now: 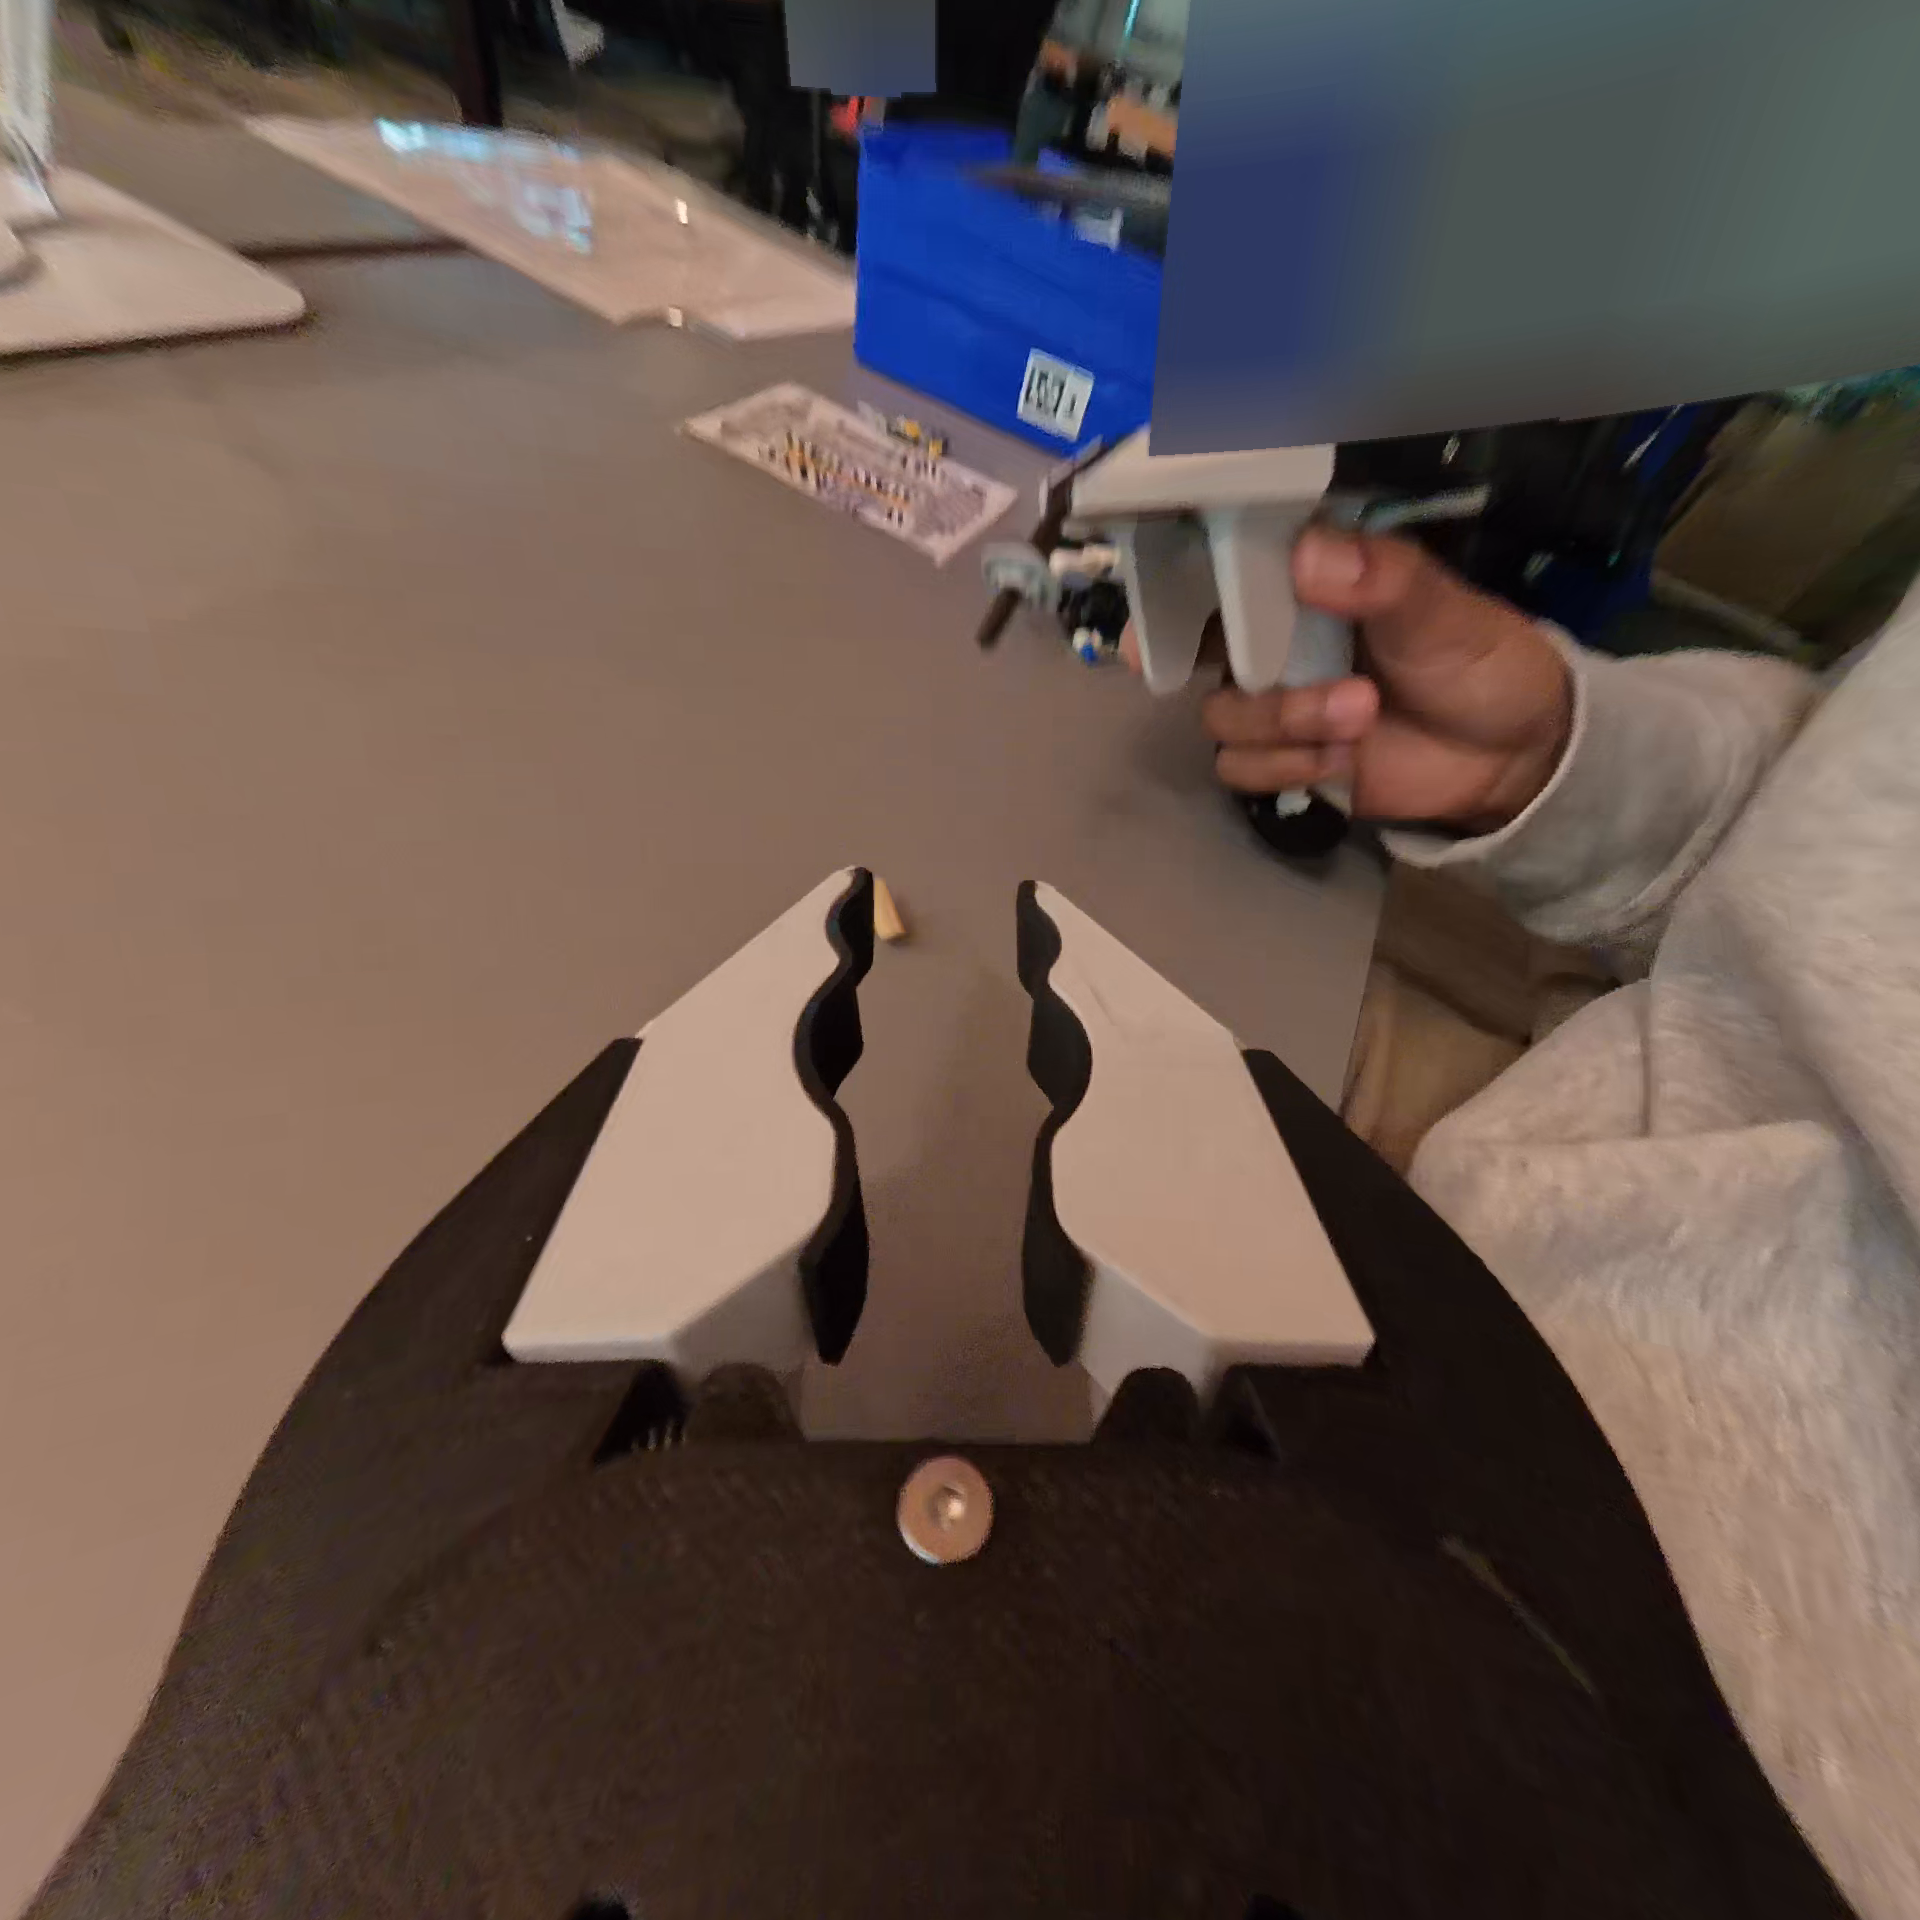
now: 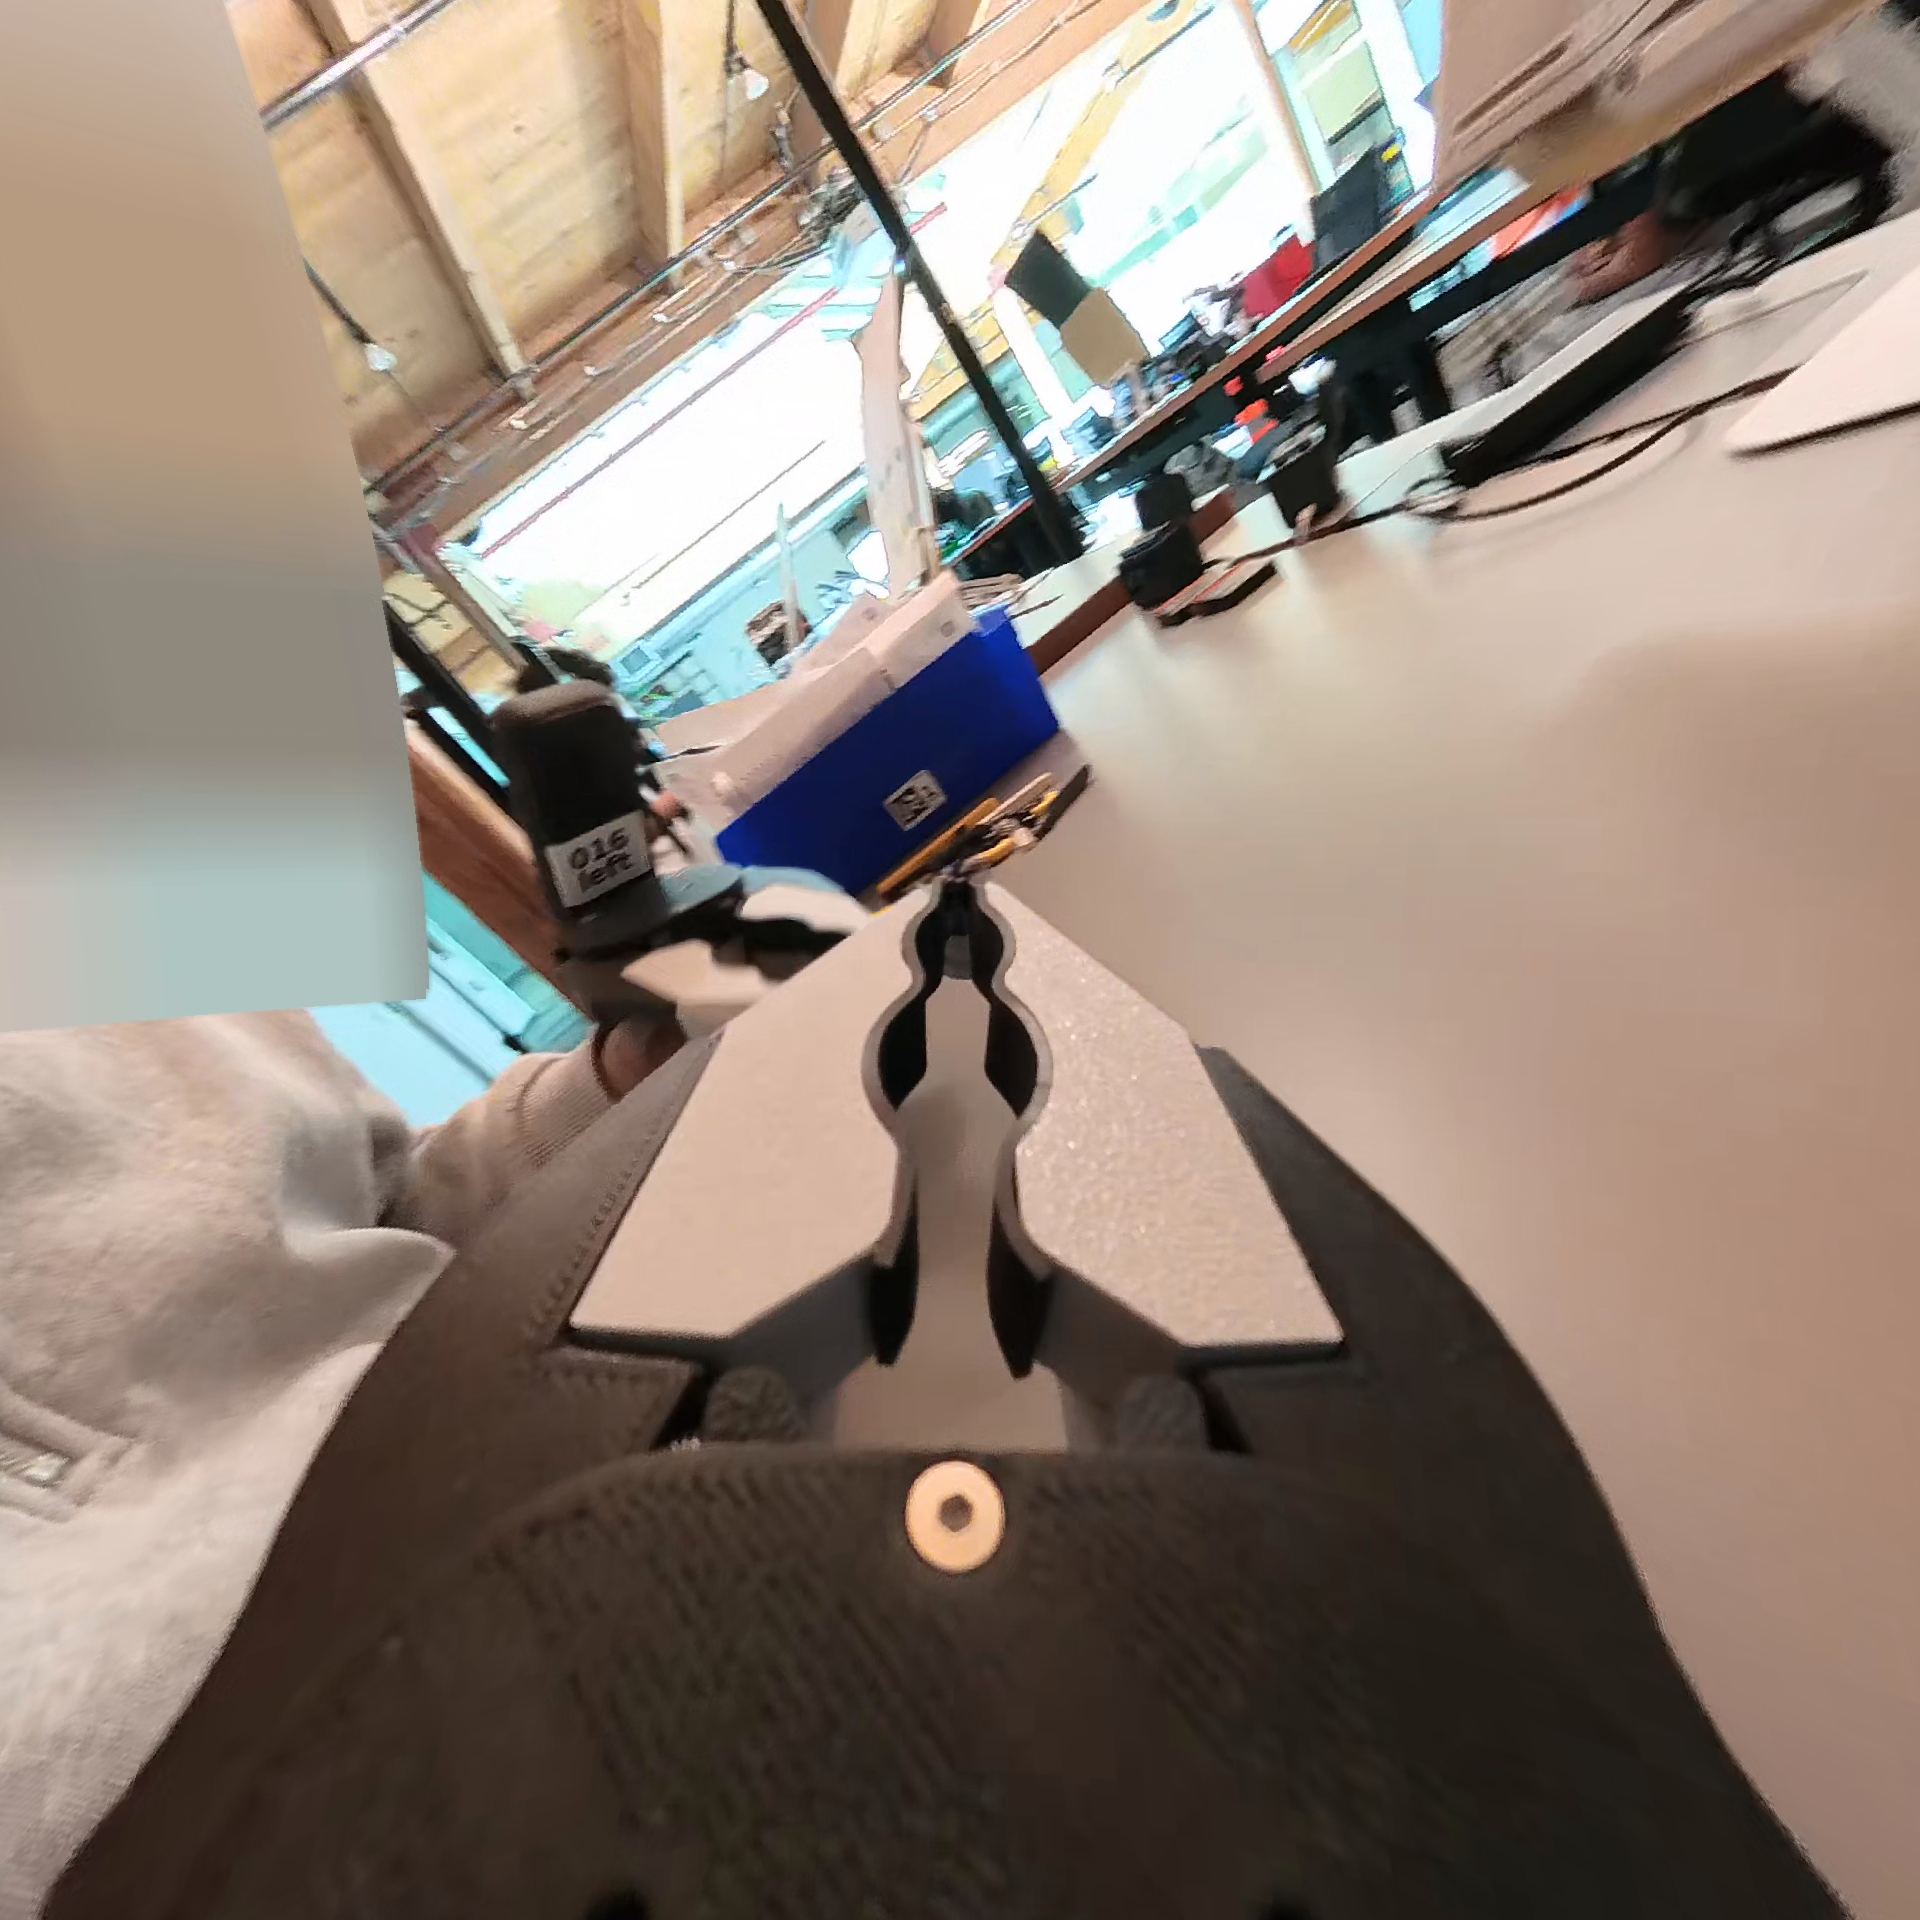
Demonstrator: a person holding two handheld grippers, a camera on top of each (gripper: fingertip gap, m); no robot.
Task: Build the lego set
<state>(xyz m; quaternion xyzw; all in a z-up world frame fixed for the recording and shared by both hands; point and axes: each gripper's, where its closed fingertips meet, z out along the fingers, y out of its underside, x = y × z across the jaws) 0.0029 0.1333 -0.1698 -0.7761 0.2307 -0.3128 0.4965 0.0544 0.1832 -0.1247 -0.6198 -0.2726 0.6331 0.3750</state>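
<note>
Dark piece (image 2: 953, 928) at blurred fingertips

1. The left hand-held gripper (image 1: 943, 883) has matt grey plastic fingers (image 1: 717, 1143) with a faintly grainy face, black wavy inner pads and a rough, textured black body.
2. A bright metal screw (image 1: 943, 1509) sits in that body.
3. The desk (image 1: 416, 727) is smooth, matt grey.
4. The blue bin (image 1: 987, 312) looks like glossy plastic, though it is blurred.
5. The sleeve (image 1: 1662, 790) is soft, fuzzy grey cloth.
6. The instruction sheet (image 1: 852, 473) is paper.
7. The ceiling beams (image 2: 582, 208) look like bare wood.
</note>
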